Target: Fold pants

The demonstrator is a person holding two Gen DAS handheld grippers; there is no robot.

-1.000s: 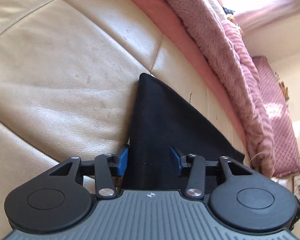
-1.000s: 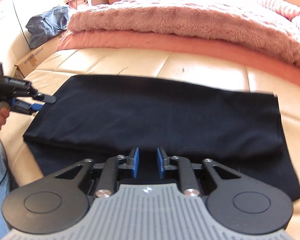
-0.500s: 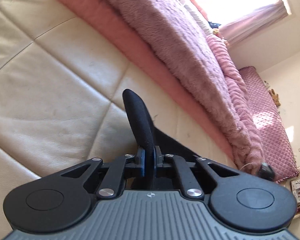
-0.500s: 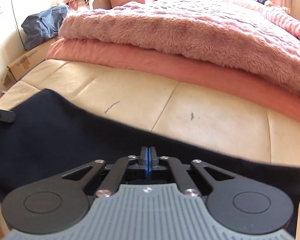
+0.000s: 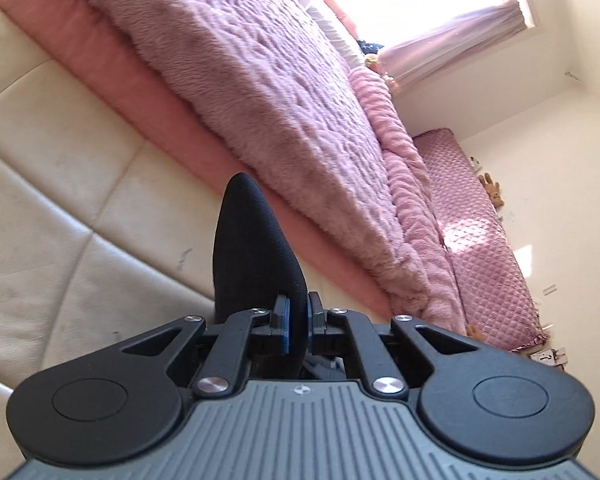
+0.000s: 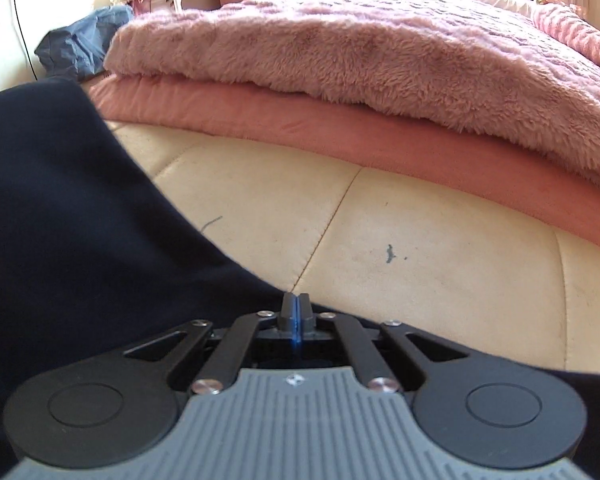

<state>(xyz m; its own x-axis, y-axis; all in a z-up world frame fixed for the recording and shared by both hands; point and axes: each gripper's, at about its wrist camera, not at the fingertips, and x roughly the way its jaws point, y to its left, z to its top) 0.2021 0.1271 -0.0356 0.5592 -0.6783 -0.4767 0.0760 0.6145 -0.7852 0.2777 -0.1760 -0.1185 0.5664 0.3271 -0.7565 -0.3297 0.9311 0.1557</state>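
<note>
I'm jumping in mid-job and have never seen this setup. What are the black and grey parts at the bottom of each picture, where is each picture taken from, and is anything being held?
There is no robot arm here: a person holds a hand-held gripper in each hand, and each carries a wide-angle camera looking forward along its jaws. The black and grey parts are the gripper bodies.

One picture is from the left gripper. Its jaws are shut on a fold of the dark pants, which stands up out of them above the cream cushion.

The other picture is from the right gripper. Its jaws look fully shut at the edge of the pants, but whether cloth is pinched there is hard to tell. The pants rise at the left of that view.

Behind the cushion lie a pink sheet and a fluffy pink blanket.
</note>
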